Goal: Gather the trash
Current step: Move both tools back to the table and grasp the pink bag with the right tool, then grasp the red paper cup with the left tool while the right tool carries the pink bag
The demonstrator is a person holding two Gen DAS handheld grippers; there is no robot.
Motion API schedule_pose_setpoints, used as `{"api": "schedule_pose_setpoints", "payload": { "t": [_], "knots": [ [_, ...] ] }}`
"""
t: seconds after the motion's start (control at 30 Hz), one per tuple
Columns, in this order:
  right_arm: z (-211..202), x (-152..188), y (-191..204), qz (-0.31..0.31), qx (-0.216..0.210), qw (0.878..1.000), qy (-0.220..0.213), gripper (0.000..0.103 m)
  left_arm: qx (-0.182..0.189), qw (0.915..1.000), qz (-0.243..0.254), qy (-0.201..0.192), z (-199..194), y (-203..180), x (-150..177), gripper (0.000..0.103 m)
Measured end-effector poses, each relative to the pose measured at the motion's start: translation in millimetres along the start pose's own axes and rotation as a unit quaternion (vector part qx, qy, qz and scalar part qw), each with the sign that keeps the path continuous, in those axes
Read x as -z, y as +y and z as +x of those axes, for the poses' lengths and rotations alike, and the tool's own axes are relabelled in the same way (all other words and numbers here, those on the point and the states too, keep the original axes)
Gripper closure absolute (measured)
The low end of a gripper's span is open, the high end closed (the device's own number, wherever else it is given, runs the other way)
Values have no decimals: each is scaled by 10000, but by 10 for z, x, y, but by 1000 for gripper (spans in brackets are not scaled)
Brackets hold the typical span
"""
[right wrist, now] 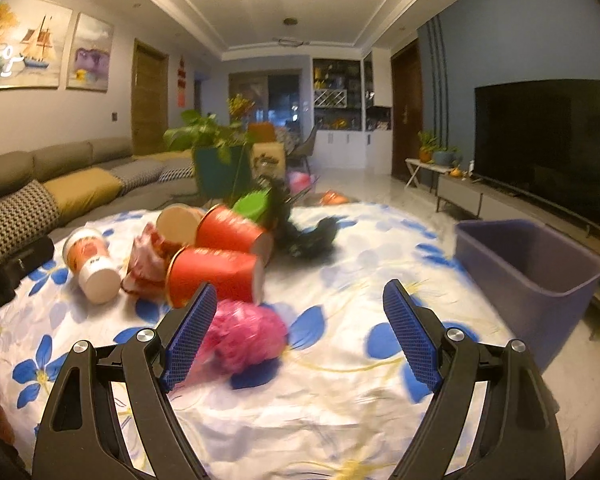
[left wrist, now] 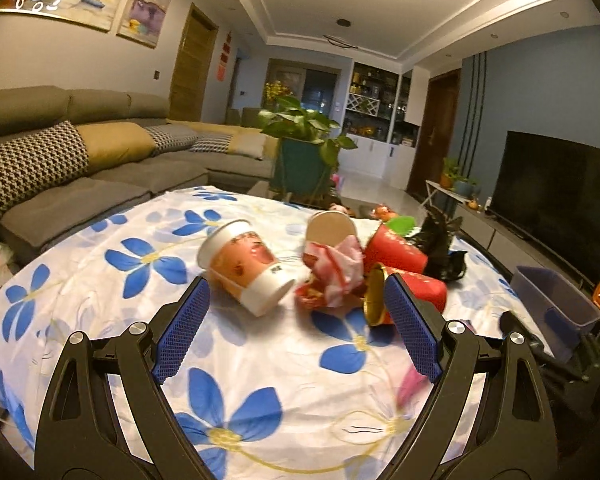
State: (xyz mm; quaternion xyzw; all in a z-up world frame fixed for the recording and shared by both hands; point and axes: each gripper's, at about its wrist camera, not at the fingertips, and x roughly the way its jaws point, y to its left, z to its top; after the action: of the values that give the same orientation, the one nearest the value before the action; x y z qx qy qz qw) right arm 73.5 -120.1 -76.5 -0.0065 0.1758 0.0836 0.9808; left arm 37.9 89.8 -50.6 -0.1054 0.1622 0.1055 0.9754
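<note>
Trash lies in a heap on the flowered tablecloth. An orange-and-white paper cup lies on its side just beyond my open left gripper. To its right are a crumpled pink wrapper, two red cups, a brown cup and a black bag. In the right wrist view my right gripper stands open. A crumpled pink bag lies just right of its left pad. The red cups and the orange-and-white cup lie farther left. Nothing is held.
A purple plastic bin stands on the table's right side, also at the right edge of the left wrist view as the bin. A grey sofa runs along the left. A potted plant stands behind the table, a television at right.
</note>
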Motion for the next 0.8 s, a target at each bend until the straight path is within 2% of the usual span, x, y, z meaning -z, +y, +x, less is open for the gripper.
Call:
{"api": "schedule_pose_setpoints", "payload": {
  "t": [0.13,0.4,0.5,0.57,0.63,0.8],
  "knots": [
    [157,53,112,-42,-121,9998,168,20,-98,9999,-50,43,53,97,-2,16],
    [409,108,201,-142,-336,9974,614,31,-158,9998,-114,77,143,166,7,16],
    [487,133,202,-116,-418,9959,791,40,-130,9999,-68,89,169,137,21,16],
    [533,155,217,-125,-478,9946,909,55,-97,9999,-44,102,183,111,19,16],
    [582,196,227,-137,-560,9926,1070,63,-38,9999,-18,112,192,84,20,16],
    [547,267,258,-194,-691,9918,1056,73,131,9997,99,162,221,-14,35,16]
  ]
}}
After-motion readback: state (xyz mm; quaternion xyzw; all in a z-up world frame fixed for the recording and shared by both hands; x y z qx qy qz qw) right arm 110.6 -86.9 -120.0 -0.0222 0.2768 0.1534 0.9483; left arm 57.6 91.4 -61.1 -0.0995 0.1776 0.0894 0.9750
